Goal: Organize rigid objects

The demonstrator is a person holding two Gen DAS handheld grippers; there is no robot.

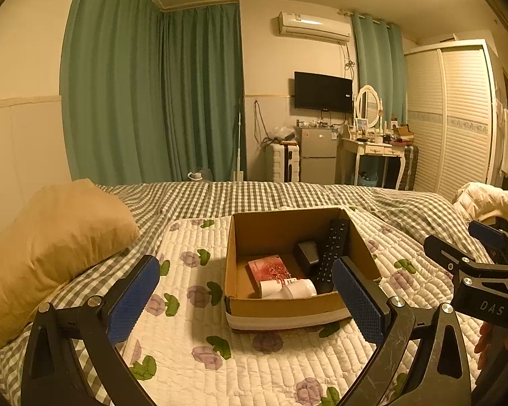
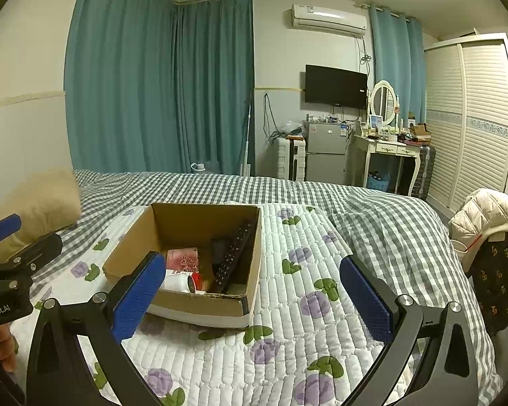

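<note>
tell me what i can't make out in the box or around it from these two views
- Remote control: lower end hidden behind the left gripper's right finger in the left wrist view.
- White bottle: partly covered by the right gripper's left finger in the right wrist view; label unreadable.
- Cardboard box floor: near part hidden by its front wall in both views.
- Red booklet: print too small to read.

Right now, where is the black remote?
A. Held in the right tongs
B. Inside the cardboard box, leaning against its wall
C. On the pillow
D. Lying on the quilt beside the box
B: the remote stands tilted inside the box, with both tongs open and empty.
</note>
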